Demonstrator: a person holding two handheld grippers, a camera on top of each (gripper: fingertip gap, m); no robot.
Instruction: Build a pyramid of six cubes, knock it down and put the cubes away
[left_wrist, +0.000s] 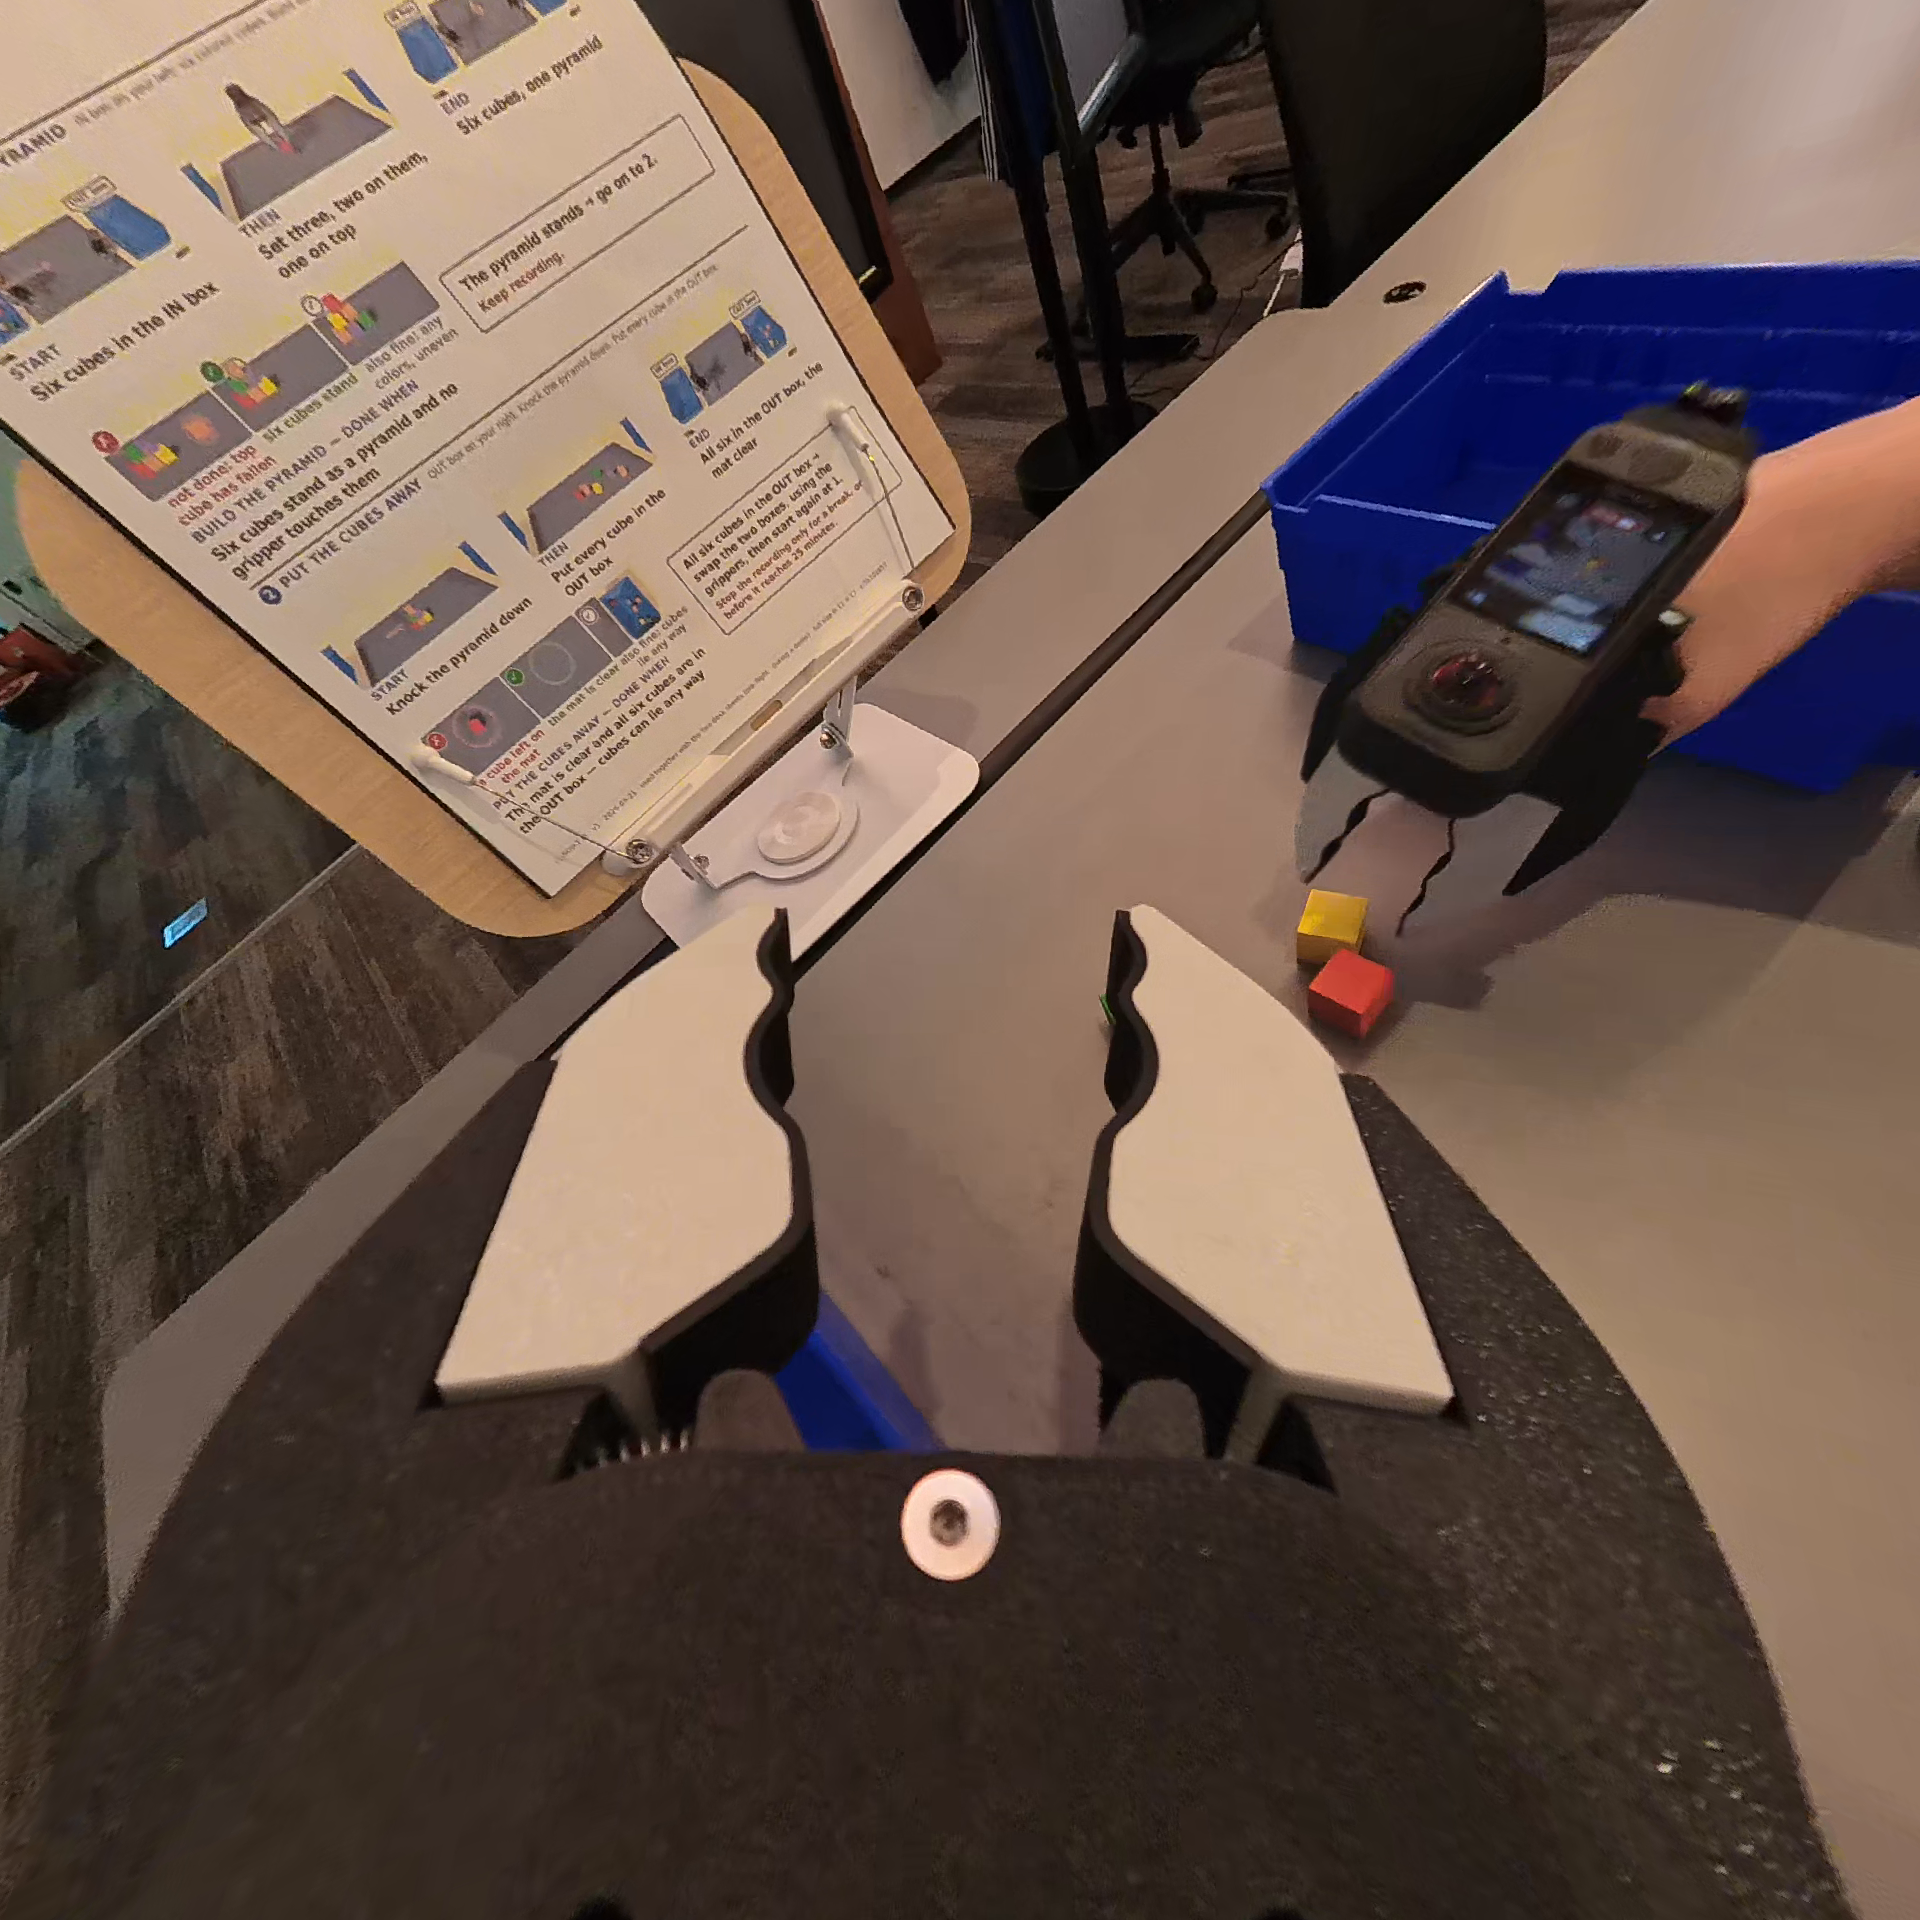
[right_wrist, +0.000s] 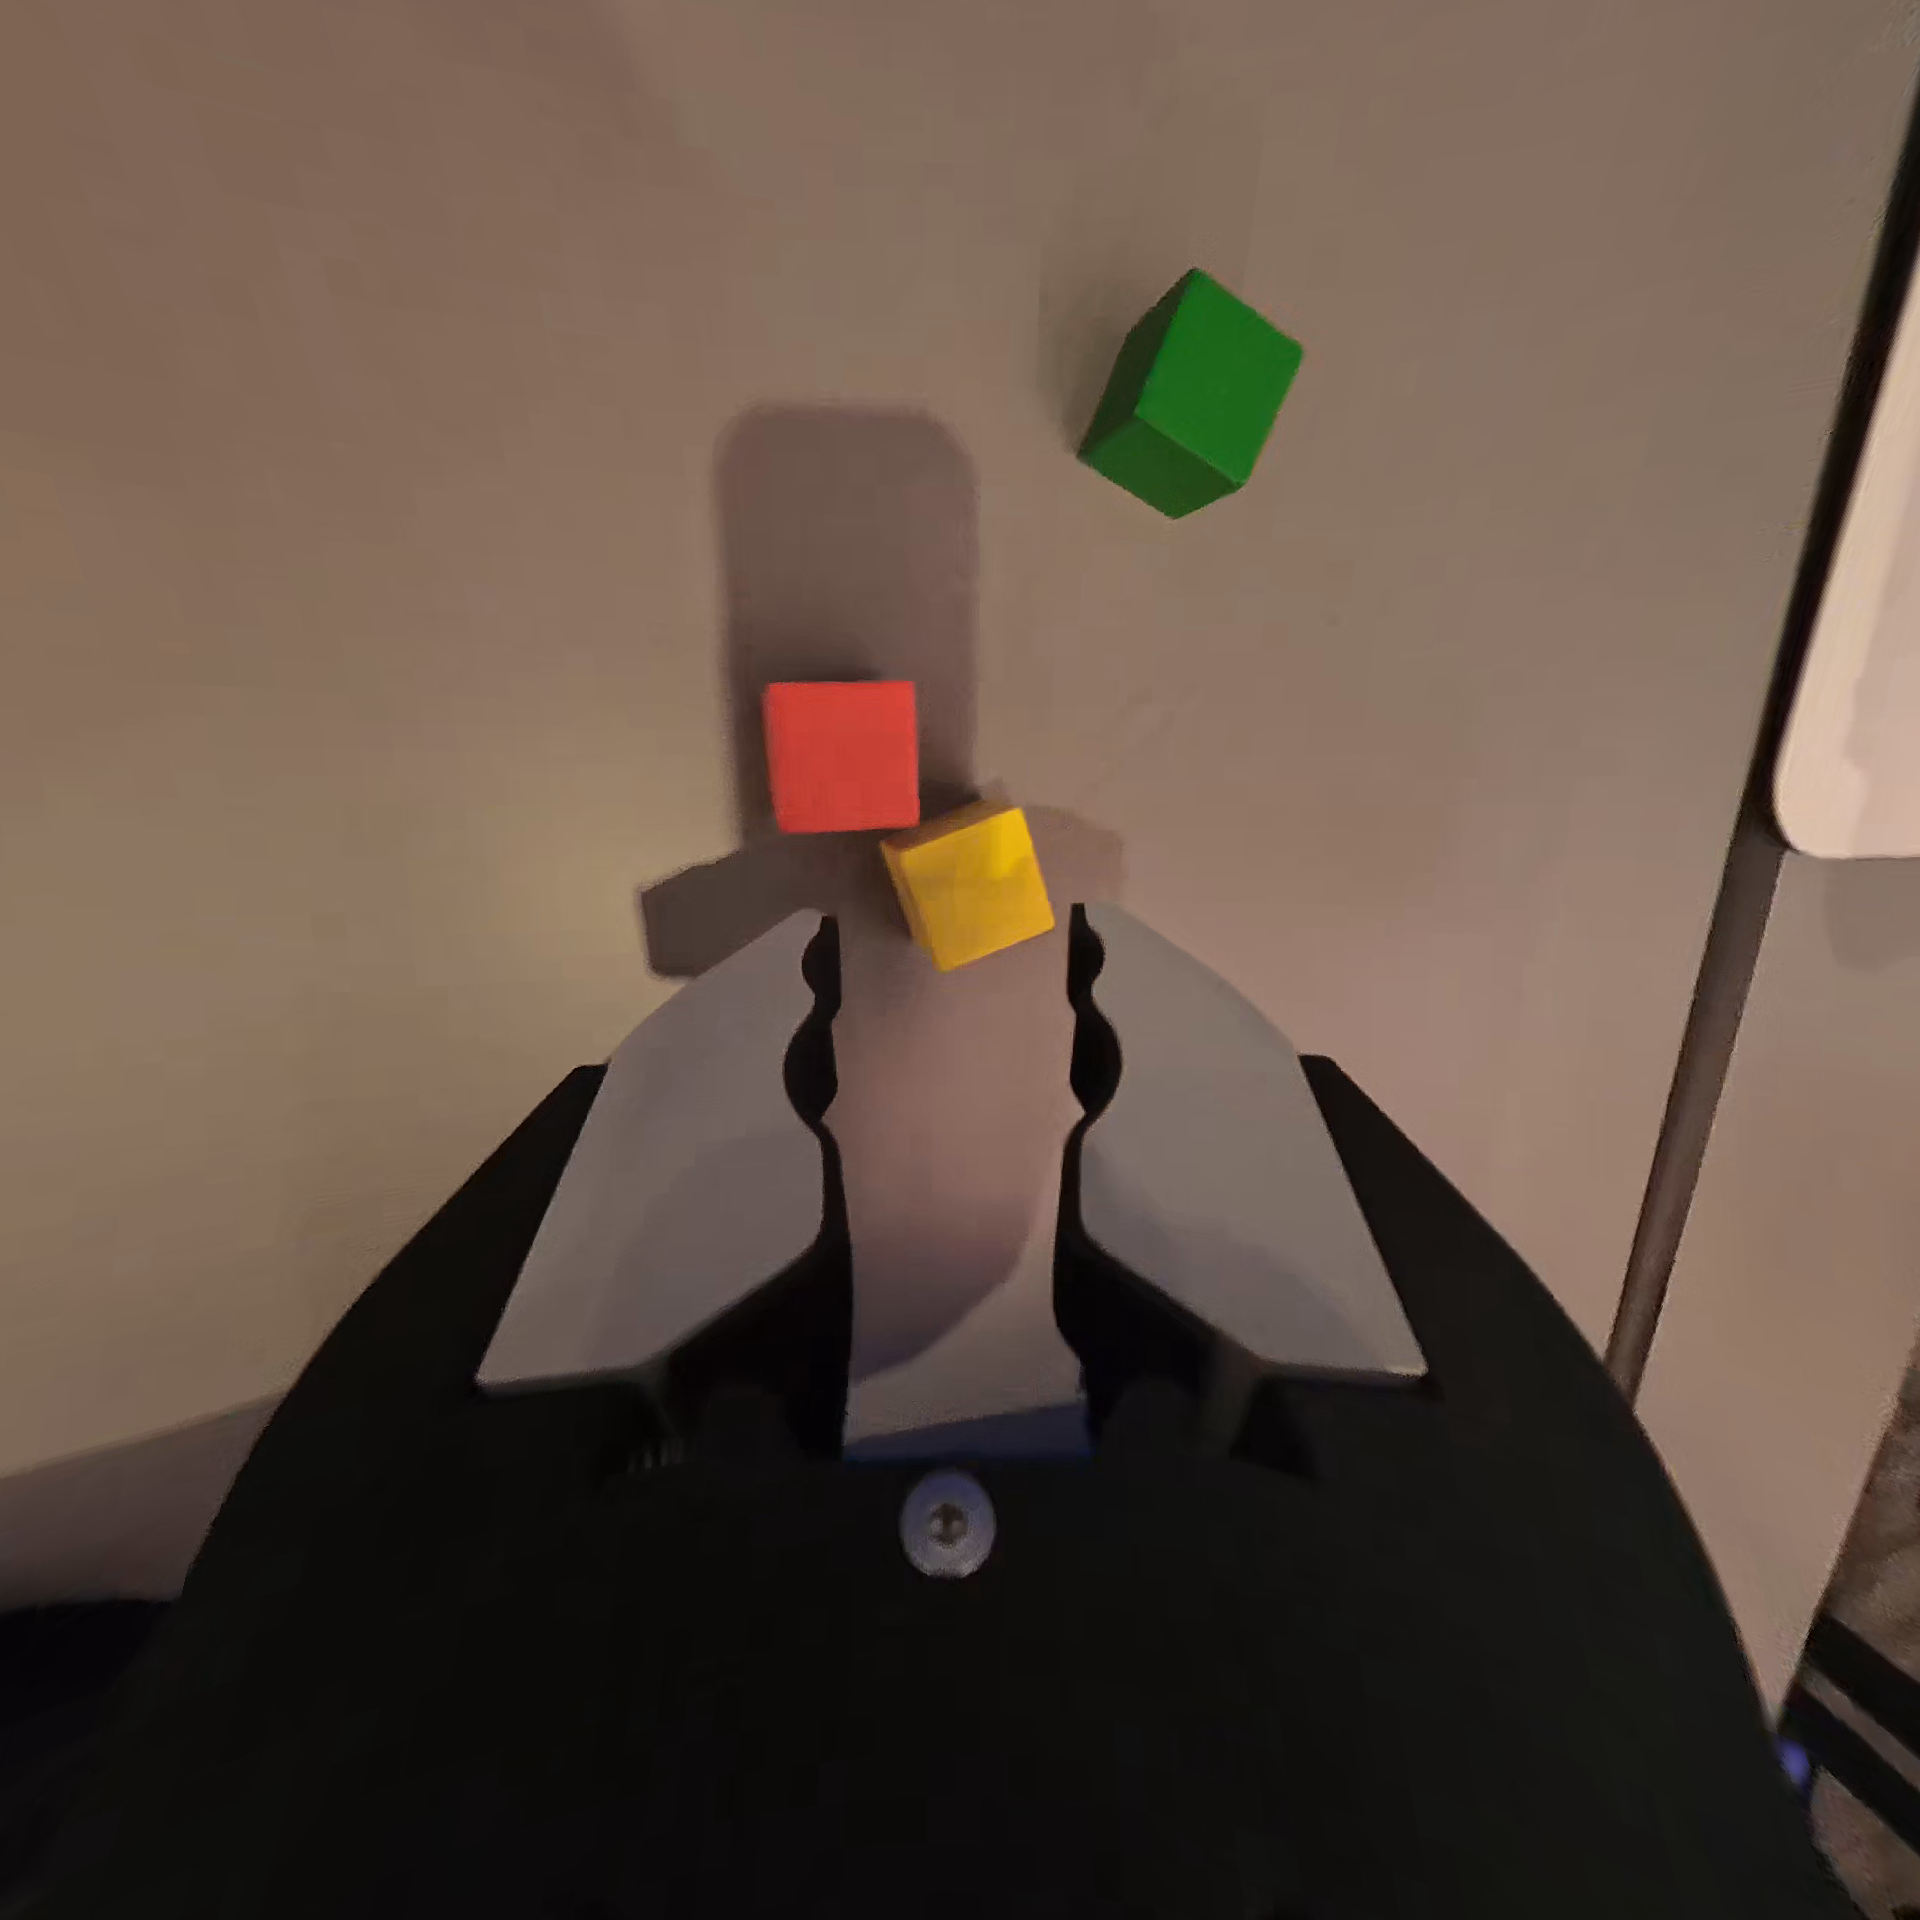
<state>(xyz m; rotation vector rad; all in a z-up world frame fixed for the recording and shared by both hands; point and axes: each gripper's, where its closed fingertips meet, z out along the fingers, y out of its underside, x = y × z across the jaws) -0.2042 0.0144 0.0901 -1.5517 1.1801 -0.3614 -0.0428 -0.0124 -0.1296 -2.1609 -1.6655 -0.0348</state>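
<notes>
A: Cubes first: from my right wrist camera I see a red cube (right_wrist: 842, 756) and a yellow cube (right_wrist: 968, 886) touching at one corner on the grey table (right_wrist: 312, 520), with a green cube (right_wrist: 1193, 393) well apart, farther off to the right and turned at an angle.

B: What's around them?

A: My right hand-held gripper (right_wrist: 948, 920) hangs over the table with its fingers apart and nothing between them; the yellow cube lies just past the tips, toward the right finger. Its shadow falls across the red cube. From the left wrist view, a blue bin (left_wrist: 1382, 499) stands far right on the table, behind that gripper and the person's hand (left_wrist: 1787, 582) holding it. A printed instruction sheet on a white stand (left_wrist: 821, 800) is propped at the far left edge, and office chairs stand on the carpet beyond.

B: And your left?

A: My left hand-held gripper (left_wrist: 951, 925) is spread wide, empty, over bare table, well left of the cubes.

B: Anything hard to make out?

A: I count only three cubes. The green one doesn't show in the left view. The bin's inside is mostly blocked, so I can't tell what it holds. A blue sliver shows beneath each gripper; I can't identify it. The right view is slightly blurred.
</notes>
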